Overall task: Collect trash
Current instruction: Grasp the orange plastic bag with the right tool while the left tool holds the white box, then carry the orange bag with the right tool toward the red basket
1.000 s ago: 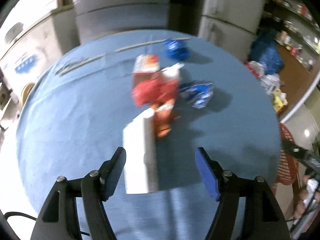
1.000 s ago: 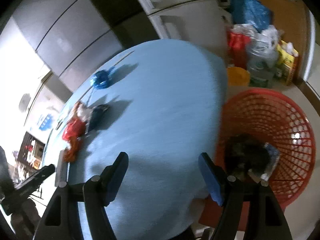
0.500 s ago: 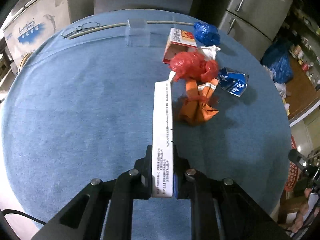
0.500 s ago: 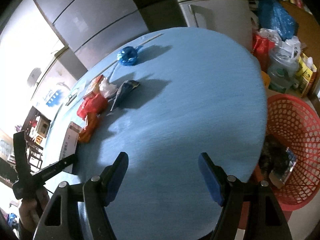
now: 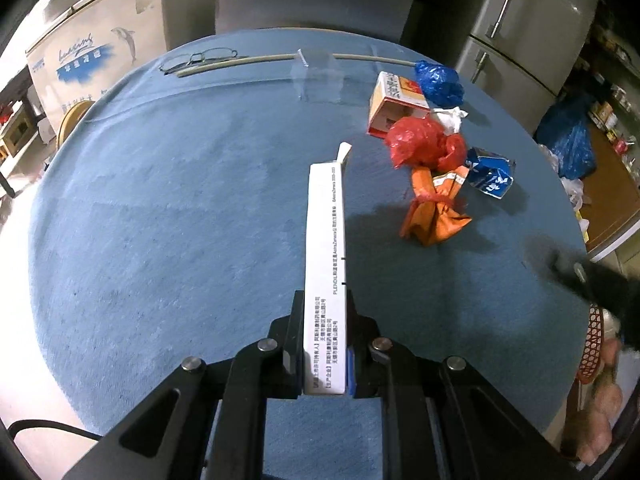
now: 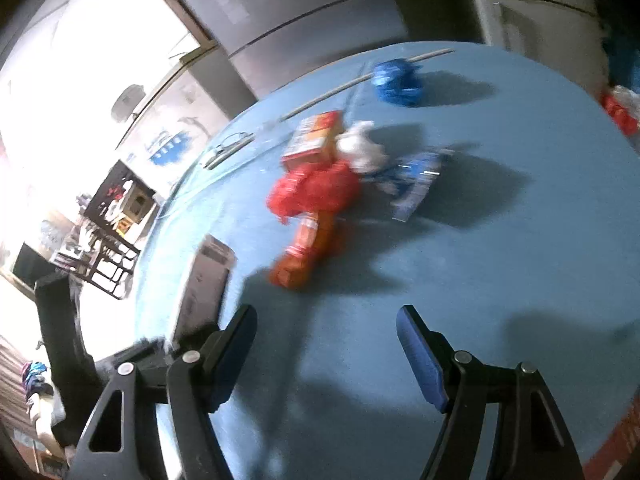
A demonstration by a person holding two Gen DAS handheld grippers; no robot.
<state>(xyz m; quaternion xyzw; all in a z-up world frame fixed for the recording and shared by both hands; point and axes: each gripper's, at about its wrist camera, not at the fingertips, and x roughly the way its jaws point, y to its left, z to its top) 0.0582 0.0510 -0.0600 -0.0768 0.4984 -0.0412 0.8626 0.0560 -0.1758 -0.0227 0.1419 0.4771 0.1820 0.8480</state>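
Note:
My left gripper (image 5: 324, 312) is shut on the near end of a long white box (image 5: 325, 248), which points away across the blue table (image 5: 160, 200). Right of the box lies a trash pile: a red plastic bag (image 5: 424, 142), an orange wrapper (image 5: 434, 212), a blue carton (image 5: 490, 172), a red-and-white box (image 5: 394, 104), crumpled white paper (image 5: 450, 116) and a blue bag (image 5: 438, 78). My right gripper (image 6: 326, 332) hangs open and empty above the table, the orange wrapper (image 6: 304, 252) just ahead of it. In its blurred view the white box (image 6: 206, 284) is at the left.
Glasses (image 5: 200, 58), a thin rod (image 5: 240, 64) and a clear plastic piece (image 5: 320, 76) lie at the table's far edge. A red mesh basket (image 5: 592, 344) shows below the table's right rim. Fridges and a cardboard carton (image 5: 92, 52) stand behind.
My left gripper went from open around the white box to shut on it. The right gripper swung from the red basket over the table toward the trash pile.

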